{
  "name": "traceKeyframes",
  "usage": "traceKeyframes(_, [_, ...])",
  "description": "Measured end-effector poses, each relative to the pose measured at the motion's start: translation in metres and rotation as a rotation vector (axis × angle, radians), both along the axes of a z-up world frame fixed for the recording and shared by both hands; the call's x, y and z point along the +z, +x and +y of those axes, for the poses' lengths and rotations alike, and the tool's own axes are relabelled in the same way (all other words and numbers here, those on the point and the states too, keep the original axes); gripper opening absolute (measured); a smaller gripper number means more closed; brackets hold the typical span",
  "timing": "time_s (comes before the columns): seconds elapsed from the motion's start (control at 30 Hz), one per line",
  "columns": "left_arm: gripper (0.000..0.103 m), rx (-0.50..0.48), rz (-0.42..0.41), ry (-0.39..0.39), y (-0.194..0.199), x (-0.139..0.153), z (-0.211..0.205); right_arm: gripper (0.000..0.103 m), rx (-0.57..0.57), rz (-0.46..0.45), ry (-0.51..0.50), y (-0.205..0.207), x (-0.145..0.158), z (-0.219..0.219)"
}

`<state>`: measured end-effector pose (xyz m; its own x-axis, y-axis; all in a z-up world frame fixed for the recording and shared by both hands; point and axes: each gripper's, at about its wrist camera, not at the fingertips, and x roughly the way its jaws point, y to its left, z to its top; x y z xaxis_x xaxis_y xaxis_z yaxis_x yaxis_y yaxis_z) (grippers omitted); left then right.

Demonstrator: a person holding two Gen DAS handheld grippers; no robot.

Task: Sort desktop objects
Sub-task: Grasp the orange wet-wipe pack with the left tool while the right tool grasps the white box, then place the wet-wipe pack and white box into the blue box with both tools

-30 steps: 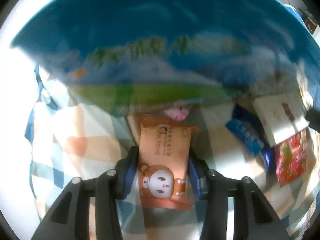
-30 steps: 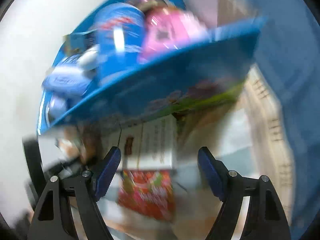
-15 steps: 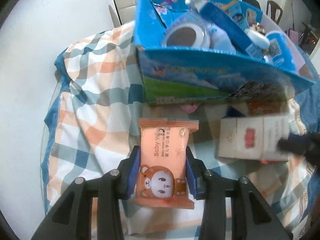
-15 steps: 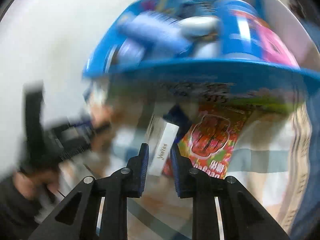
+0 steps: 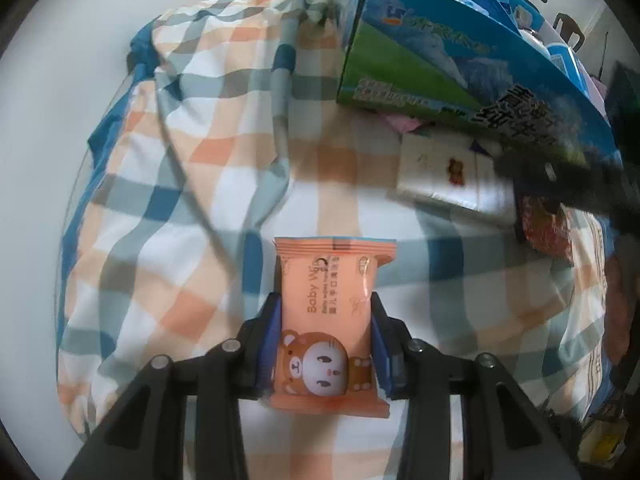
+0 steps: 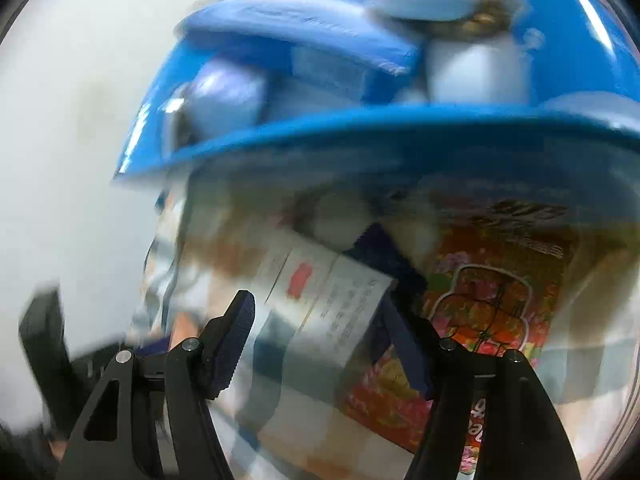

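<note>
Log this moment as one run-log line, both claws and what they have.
left claw: shut on orange wipes pack | right claw: jaws just opening, white box between, unpressed | blue carton: filled

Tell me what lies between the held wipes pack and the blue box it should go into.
Nothing visible stands in the way. The left tongs grip the orange wipes pack; only open checked cloth lies between it and the blue box, which already looks full, so space inside may be tight.
</note>
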<state>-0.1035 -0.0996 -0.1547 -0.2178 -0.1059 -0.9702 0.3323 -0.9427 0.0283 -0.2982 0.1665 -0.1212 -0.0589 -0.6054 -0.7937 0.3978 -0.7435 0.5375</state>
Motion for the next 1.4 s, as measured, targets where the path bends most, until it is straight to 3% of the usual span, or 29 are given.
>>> traceKeyframes(0.1, [0.041, 0.005, 0.006, -0.008, 0.005, 0.006, -0.003, 0.069, 0.176, 0.256, 0.152, 0.027, 0.029, -0.023])
traceKeyframes(0.17, [0.041, 0.022, 0.014, -0.011, 0.006, 0.011, -0.007, 0.069, 0.316, 0.370, 0.212, 0.044, 0.035, -0.038])
traceKeyframes(0.23, [0.041, 0.032, 0.015, -0.008, 0.005, 0.014, -0.008, 0.069, 0.446, 0.487, 0.350, 0.054, 0.027, -0.055])
traceKeyframes(0.3, [0.041, 0.040, 0.021, -0.001, 0.005, 0.017, -0.007, 0.072, 0.512, 0.435, 0.408, 0.049, 0.009, -0.063])
traceKeyframes(0.37, [0.041, 0.045, 0.024, 0.002, 0.004, 0.017, -0.010, 0.076, 0.525, 0.471, 0.379, 0.050, 0.010, -0.060])
traceKeyframes(0.4, [0.041, 0.044, 0.026, 0.003, 0.004, 0.018, -0.009, 0.076, 0.537, 0.433, 0.352, 0.049, 0.012, -0.059])
traceKeyframes(0.47, [0.041, 0.040, 0.032, 0.004, 0.004, 0.021, -0.008, 0.074, 0.595, 0.266, 0.217, 0.049, 0.020, -0.059])
traceKeyframes(0.5, [0.041, 0.038, 0.035, 0.003, 0.007, 0.022, -0.009, 0.072, 0.602, 0.246, 0.167, 0.050, 0.028, -0.056])
traceKeyframes(0.53, [0.041, 0.038, 0.036, 0.001, 0.009, 0.022, -0.008, 0.074, 0.586, 0.310, 0.181, 0.051, 0.035, -0.053])
traceKeyframes(0.6, [0.041, 0.042, 0.033, 0.005, 0.013, 0.022, -0.006, 0.074, 0.570, 0.450, 0.307, 0.048, 0.034, -0.052])
traceKeyframes(0.67, [0.041, 0.046, 0.024, 0.010, 0.014, 0.021, -0.007, 0.073, 0.572, 0.444, 0.407, 0.039, 0.017, -0.053])
traceKeyframes(0.7, [0.041, 0.046, 0.023, 0.011, 0.013, 0.019, -0.010, 0.074, 0.573, 0.492, 0.376, 0.043, 0.021, -0.049])
traceKeyframes(0.77, [0.041, 0.046, 0.023, 0.013, 0.014, 0.018, -0.010, 0.081, 0.593, 0.448, 0.448, 0.045, 0.010, -0.048])
traceKeyframes(0.8, [0.041, 0.047, 0.022, 0.017, 0.014, 0.018, -0.011, 0.084, 0.581, 0.485, 0.448, 0.048, 0.009, -0.044])
traceKeyframes(0.93, [0.041, 0.052, 0.017, 0.030, 0.017, 0.018, -0.007, 0.085, 0.436, 0.314, 0.296, 0.028, 0.012, -0.019])
traceKeyframes(1.0, [0.041, 0.054, 0.017, 0.035, 0.017, 0.020, -0.006, 0.083, 0.438, 0.211, 0.190, 0.026, 0.015, -0.012])
traceKeyframes(1.07, [0.041, 0.055, 0.021, 0.033, 0.016, 0.022, -0.004, 0.076, 0.479, 0.174, 0.147, 0.031, 0.019, -0.013])
traceKeyframes(1.13, [0.041, 0.056, 0.025, 0.032, 0.014, 0.023, -0.003, 0.077, 0.481, 0.288, 0.259, 0.039, 0.022, -0.021])
traceKeyframes(1.23, [0.041, 0.049, 0.021, 0.023, 0.011, 0.023, 0.000, 0.078, 0.506, 0.339, 0.343, 0.048, 0.014, -0.033])
traceKeyframes(1.27, [0.041, 0.044, 0.020, 0.019, 0.009, 0.023, 0.002, 0.077, 0.522, 0.403, 0.395, 0.056, 0.013, -0.038])
traceKeyframes(1.4, [0.041, 0.023, 0.033, -0.006, 0.006, 0.030, 0.008, 0.031, 0.467, 0.406, 0.363, 0.060, 0.022, -0.031])
